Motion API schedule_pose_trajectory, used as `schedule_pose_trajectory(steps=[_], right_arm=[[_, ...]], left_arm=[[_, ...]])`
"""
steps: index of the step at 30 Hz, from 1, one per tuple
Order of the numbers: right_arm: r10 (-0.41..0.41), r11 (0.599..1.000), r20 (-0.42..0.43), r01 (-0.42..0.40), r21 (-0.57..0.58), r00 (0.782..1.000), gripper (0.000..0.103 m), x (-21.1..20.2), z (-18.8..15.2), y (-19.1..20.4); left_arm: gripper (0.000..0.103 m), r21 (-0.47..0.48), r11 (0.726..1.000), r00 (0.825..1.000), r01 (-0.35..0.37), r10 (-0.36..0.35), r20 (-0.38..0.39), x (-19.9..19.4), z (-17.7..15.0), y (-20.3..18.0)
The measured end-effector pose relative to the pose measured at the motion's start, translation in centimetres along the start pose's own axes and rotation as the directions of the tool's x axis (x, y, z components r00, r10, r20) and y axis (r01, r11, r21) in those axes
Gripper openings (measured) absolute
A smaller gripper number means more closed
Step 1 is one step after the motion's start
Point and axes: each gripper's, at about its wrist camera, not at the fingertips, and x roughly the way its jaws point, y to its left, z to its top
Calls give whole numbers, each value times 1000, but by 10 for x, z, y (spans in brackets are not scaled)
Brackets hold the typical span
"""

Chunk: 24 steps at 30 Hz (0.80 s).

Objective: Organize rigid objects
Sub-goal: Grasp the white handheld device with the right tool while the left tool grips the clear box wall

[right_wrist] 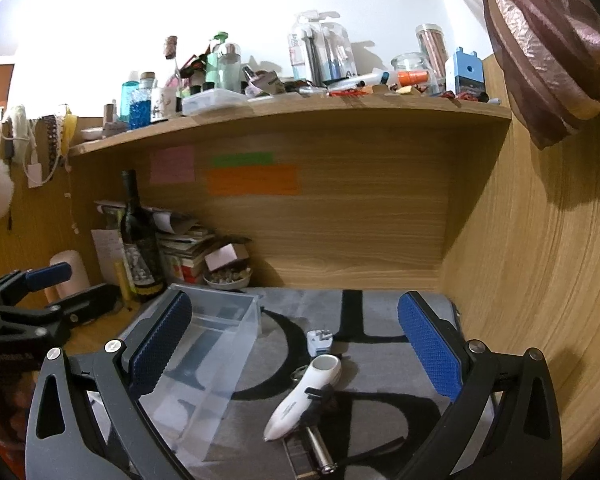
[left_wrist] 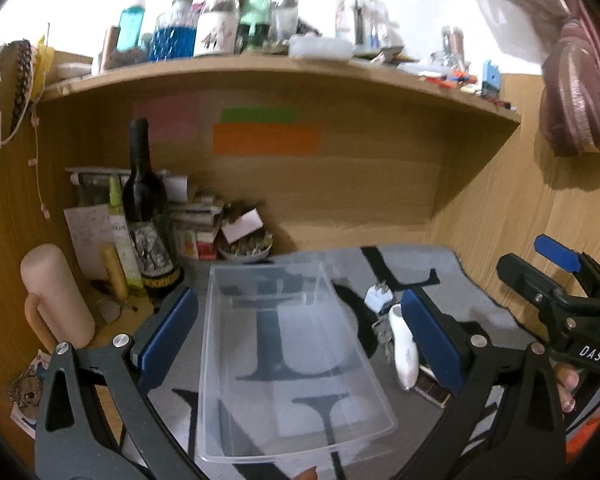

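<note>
A clear plastic bin (left_wrist: 288, 356) lies empty on the grey mat, between the wide-open fingers of my left gripper (left_wrist: 300, 332). It also shows in the right wrist view (right_wrist: 204, 344), left of centre. A white handheld device (right_wrist: 306, 394) lies on the mat between the open fingers of my right gripper (right_wrist: 296, 348); it shows in the left wrist view (left_wrist: 403, 354) too. Behind it stands a white plug adapter (right_wrist: 319, 342), also in the left wrist view (left_wrist: 378, 298). A metal cylinder (right_wrist: 320, 450) and a dark flat piece lie by the device.
A wine bottle (right_wrist: 138, 240), stacked books (right_wrist: 188, 248), a small bowl (right_wrist: 226, 278) and a beige cylinder (left_wrist: 58, 300) crowd the back left. The wooden shelf (right_wrist: 300, 110) above carries many bottles. A wooden wall (right_wrist: 540, 280) closes the right side. The grey mat (right_wrist: 380, 360) has black letters.
</note>
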Motion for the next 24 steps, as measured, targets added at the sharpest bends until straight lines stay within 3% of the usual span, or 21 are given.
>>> schedule_pose_trajectory(steps=[6, 9, 12, 16, 24], right_arm=[[-20, 1000, -37, 20, 7, 999, 103, 17, -3, -10], [-17, 999, -64, 19, 37, 998, 103, 26, -5, -17], [-10, 998, -94, 16, 63, 995, 99, 35, -7, -26], [-17, 997, -148, 28, 71, 989, 90, 48, -13, -34], [-27, 999, -269, 39, 38, 963, 70, 79, -25, -33]], left_arm=[[102, -21, 999, 998, -45, 44, -51, 13, -3, 28], [80, -37, 997, 993, -66, 62, -105, 23, -5, 45], [74, -63, 994, 983, -84, 72, -171, 38, -8, 66], [54, -98, 990, 964, -97, 68, -258, 56, -14, 89], [42, -89, 994, 934, -57, 21, -357, 81, -31, 99]])
